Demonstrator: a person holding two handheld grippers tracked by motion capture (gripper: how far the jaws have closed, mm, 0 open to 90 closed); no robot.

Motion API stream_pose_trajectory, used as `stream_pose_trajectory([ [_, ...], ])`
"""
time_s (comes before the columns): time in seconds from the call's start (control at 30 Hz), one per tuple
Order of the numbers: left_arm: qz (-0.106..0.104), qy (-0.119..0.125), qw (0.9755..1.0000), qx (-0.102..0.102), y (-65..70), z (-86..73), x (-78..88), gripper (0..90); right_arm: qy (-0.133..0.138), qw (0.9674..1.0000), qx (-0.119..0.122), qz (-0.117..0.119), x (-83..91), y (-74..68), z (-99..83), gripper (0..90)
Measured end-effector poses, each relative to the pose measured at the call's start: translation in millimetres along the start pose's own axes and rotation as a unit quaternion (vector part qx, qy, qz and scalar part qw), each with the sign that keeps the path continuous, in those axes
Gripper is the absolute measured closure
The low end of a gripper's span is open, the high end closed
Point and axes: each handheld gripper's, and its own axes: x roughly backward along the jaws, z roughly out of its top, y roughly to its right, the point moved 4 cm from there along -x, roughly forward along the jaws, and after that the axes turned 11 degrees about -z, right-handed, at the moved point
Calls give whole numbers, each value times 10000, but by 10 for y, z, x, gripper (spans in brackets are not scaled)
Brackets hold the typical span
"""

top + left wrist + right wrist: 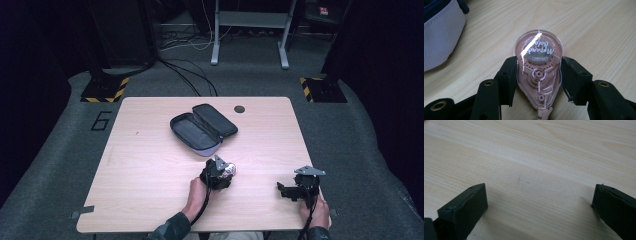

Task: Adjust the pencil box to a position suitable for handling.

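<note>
One table (150,170), one pencil case (202,129), one tape roller (229,170), two grippers.

Far left on the table lies bare wood, wide and free, from the left edge up to the case. The case lies open past the middle, both halves spread flat, well clear of every edge. In the left gripper view a grey corner of the case (441,37) sits at upper left, near the roller but apart from it.

The left gripper (220,175) stands near the table's middle, towards the near side. Its pads touch both flanks of the roller (538,70), a clear, pink teardrop shell lying flat on the wood; it is clamped on it.

Right of that, open wood. The right gripper (298,189) rests close to the near right corner, by the right edge, jaws spread wide over bare wood (531,170), holding nothing.
</note>
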Motion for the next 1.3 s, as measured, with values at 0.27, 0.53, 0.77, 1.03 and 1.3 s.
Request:
stream_pose_trajectory([
  [0.27, -64, 102, 9999, -96, -7, -15, 10, 499, 7, 10000, -3, -1, -1, 0, 0, 0],
  [0.53, -188, 292, 9993, -106, -20, 20, 87, 501, -2, 10000, 0, 0, 0, 0, 0, 0],
  [0.77, -230, 380, 9989, -127, -51, 26, 235, 500, 4, 10000, -1, 0, 0, 0, 0, 0],
  [1.03, -164, 463, 9988, -90, -105, -31, 399, 500, -2, 10000, 1, 0, 0, 0, 0, 0],
  [1.3, -93, 603, 9981, -71, -144, -95, 610, 500, -6, 10000, 0, 1, 1, 0, 0, 0],
])
